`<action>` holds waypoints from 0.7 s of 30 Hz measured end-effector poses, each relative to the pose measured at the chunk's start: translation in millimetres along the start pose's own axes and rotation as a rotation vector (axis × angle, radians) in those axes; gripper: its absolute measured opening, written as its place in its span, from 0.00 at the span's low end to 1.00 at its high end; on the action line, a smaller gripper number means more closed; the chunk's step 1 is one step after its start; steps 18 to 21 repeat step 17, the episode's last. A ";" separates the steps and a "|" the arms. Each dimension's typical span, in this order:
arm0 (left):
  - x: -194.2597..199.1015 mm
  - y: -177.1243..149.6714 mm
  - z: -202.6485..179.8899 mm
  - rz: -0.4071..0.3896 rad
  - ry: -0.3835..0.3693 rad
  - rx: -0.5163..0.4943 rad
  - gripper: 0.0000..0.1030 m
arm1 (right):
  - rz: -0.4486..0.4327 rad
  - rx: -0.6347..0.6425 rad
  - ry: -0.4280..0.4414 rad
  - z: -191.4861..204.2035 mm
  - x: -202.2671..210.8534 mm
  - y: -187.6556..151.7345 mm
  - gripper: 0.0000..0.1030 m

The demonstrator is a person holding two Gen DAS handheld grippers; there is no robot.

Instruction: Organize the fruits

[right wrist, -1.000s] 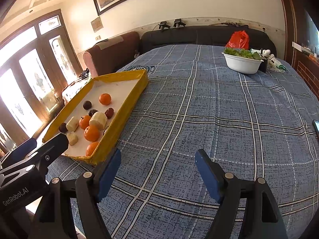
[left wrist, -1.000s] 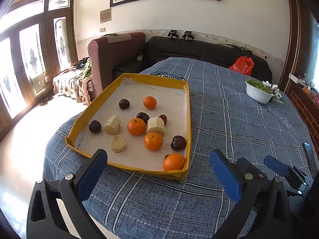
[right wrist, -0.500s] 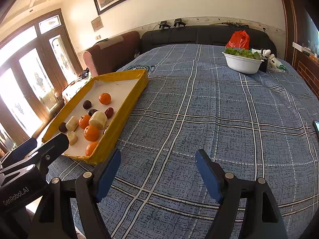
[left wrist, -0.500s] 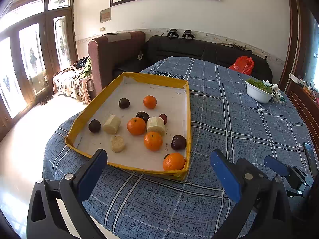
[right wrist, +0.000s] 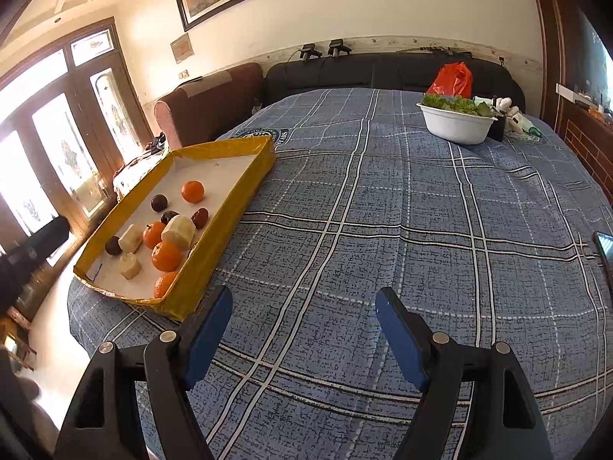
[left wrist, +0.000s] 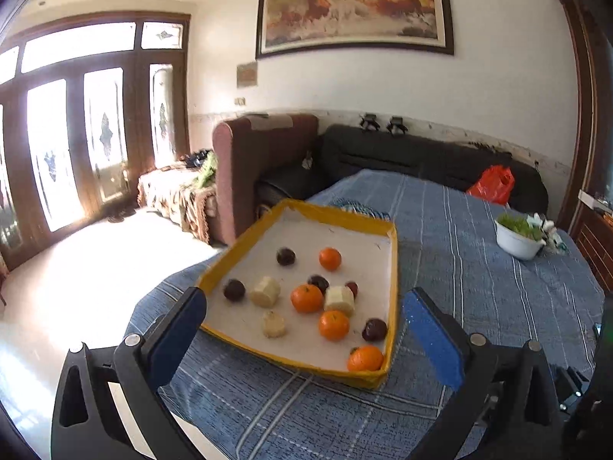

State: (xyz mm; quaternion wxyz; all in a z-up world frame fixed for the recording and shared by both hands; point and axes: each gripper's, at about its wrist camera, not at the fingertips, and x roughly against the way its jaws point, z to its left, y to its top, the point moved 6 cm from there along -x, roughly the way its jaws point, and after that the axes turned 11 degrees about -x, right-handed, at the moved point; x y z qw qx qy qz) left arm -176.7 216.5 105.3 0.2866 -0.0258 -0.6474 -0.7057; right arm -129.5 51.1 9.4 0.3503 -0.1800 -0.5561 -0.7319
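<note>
A yellow-rimmed tray [left wrist: 394, 268] with a white floor sits on the blue plaid table; it also shows at the left in the right wrist view [right wrist: 237, 207]. It holds several oranges [left wrist: 306, 298], several dark plums [left wrist: 286, 256] and three pale peeled pieces [left wrist: 265, 291]. One orange [left wrist: 365, 358] lies in the tray's near right corner. My left gripper [left wrist: 302, 326] is open and empty, raised in front of the tray's near edge. My right gripper [right wrist: 304, 326] is open and empty over bare cloth to the right of the tray.
A white bowl of greens [right wrist: 456, 124] stands at the table's far right, with a red bag [right wrist: 452, 78] on the dark sofa behind. A phone edge [right wrist: 605, 245] lies at the right. A maroon armchair [left wrist: 260, 161] stands beyond the tray.
My left gripper has risen and tilted up, so the tray sits lower and more of the wall shows. My right gripper has shifted a little forward over the cloth.
</note>
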 end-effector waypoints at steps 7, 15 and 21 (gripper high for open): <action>12.2 -0.5 6.2 -0.043 -0.041 -0.094 1.00 | -0.019 0.066 0.019 19.8 4.4 -1.8 0.79; -11.9 -10.4 2.3 0.064 -0.052 -0.086 1.00 | -0.015 0.111 0.032 35.6 8.1 -3.4 0.85; -14.1 -6.4 -9.9 0.073 -0.080 -0.106 1.00 | -0.015 0.093 0.023 31.8 9.0 0.4 0.85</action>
